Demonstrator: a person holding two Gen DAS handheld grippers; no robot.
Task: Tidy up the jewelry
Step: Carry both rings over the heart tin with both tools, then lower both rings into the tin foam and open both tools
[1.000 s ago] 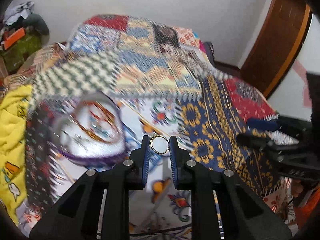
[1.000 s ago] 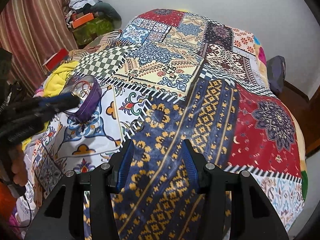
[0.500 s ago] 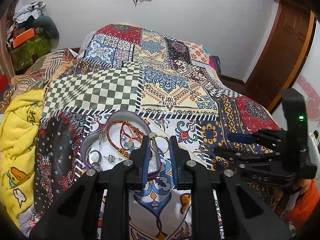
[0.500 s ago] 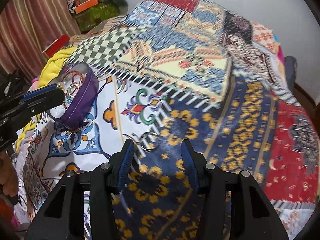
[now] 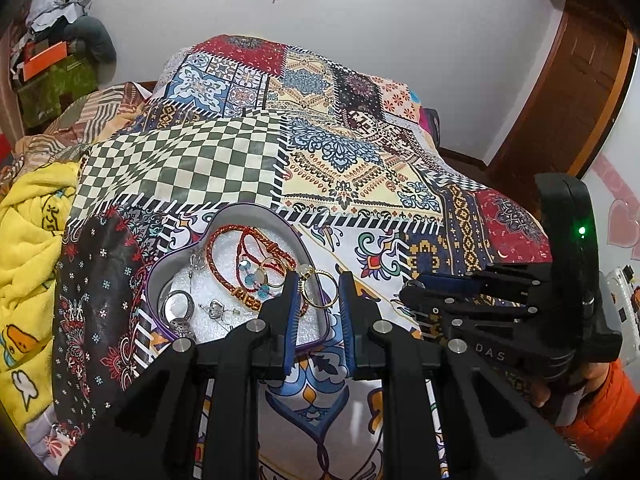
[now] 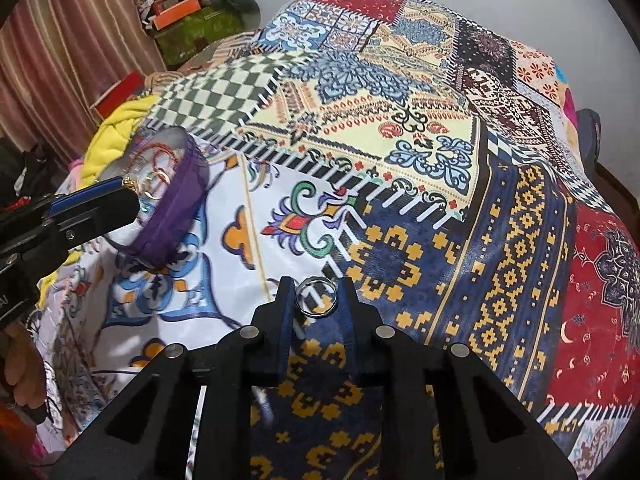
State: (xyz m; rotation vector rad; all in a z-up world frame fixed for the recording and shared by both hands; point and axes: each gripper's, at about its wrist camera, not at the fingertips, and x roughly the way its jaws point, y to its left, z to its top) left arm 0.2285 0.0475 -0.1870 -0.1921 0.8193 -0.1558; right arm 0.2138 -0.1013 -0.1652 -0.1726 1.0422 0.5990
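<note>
- Pinching the thin gold ring [image 5: 318, 290] between its blue-padded fingers [image 5: 293, 300], your left gripper [image 5: 318, 294] holds it right at the near rim of the purple heart-shaped tin [image 5: 168, 268]; part of the hoop looks outside the wall, so letting go here could drop it onto the patchwork bedspread [image 5: 224, 160].
- Its grip is only at the fingertips, so a tilt could roll the ring out early.
- Your right gripper [image 6: 316, 302] has its fingers spread around the silver band ring [image 6: 316, 300] lying on the navy-and-yellow patch [image 6: 400, 264]. I cannot tell whether the pads touch it.
- Closing there may snag soft cloth or squirt the flat band away; it could vanish against the busy print.
- Against a second ago: the left gripper has carried the gold ring from open quilt to the tin, and the right has come down from well short of the silver band to straddling it.
</note>
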